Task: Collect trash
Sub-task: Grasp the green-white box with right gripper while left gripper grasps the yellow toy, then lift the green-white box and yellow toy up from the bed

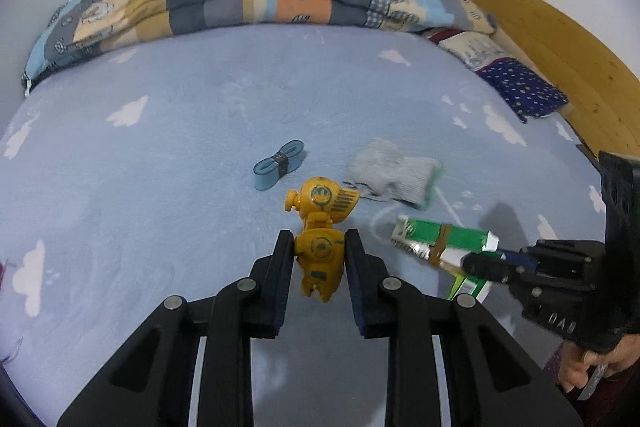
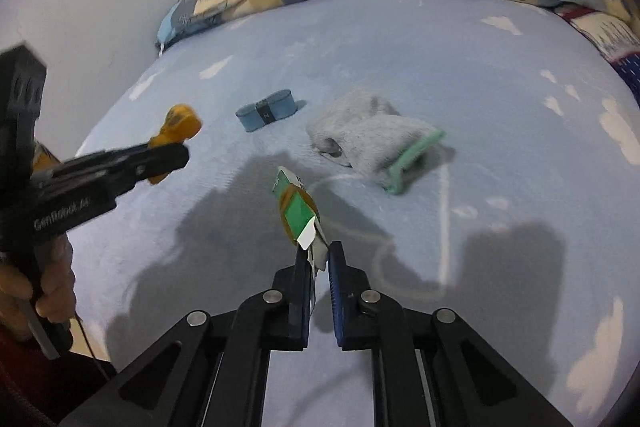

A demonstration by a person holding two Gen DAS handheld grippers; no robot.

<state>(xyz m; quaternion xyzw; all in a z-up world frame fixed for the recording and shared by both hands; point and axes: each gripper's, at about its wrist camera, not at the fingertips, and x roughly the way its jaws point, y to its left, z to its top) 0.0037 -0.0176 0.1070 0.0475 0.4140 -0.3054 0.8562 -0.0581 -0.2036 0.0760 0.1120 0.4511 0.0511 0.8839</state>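
Blue cloud-print bed [image 1: 160, 187]. Left gripper [image 1: 320, 251] clamps yellow toy [image 1: 320, 259]; right gripper [image 2: 319, 259] pinches green carton [image 2: 298, 207], long axis pointing ahead, right of toy.

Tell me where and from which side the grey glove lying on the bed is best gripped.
Probably at the green-edged cuff of the grey glove. The cuff gapes toward the grippers, so one finger could slip inside and pinch its upper layer, coming from the near side. The finger end lies crumpled and rounded. Both grippers are occupied: left holds the yellow toy, right the green carton.
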